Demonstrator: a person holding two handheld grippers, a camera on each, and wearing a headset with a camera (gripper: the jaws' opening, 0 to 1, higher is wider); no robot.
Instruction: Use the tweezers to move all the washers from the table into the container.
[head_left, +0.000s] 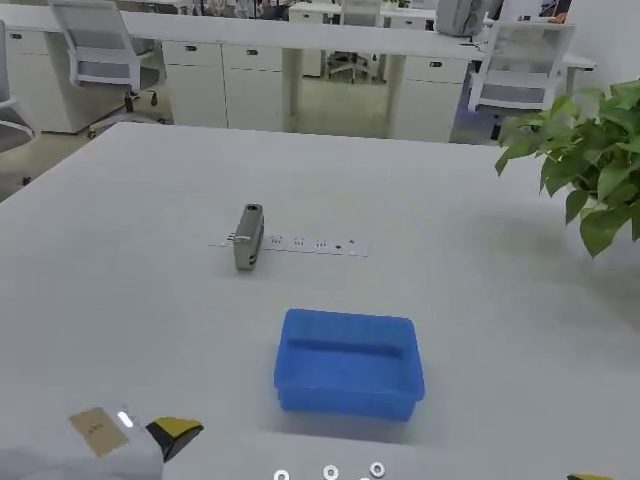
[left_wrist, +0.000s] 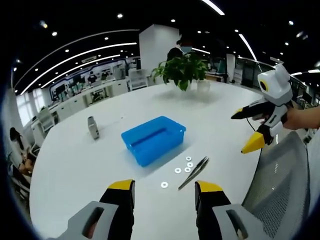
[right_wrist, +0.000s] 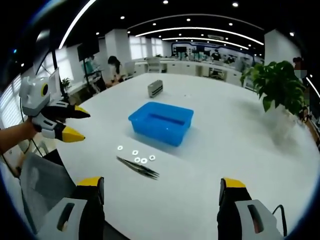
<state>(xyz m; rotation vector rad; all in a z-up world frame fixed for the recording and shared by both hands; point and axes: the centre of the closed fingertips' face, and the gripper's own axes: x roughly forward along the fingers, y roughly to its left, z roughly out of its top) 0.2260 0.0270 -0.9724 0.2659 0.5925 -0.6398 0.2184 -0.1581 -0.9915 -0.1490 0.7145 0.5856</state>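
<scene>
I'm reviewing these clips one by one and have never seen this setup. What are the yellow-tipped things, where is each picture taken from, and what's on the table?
No robot here: a person holds a two-jaw gripper in each hand. The rectangular picture comes from a headset camera looking down at the white table. The two round pictures come from cameras riding on the grippers; each one's own yellow-tipped jaws rise from the bottom. The left gripper and the right gripper are both open, holding nothing. On the table lie a blue plastic container, slim metal tweezers, five small metal washers beside them, and a grey metal block. A leafy green plant stands further back.
</scene>
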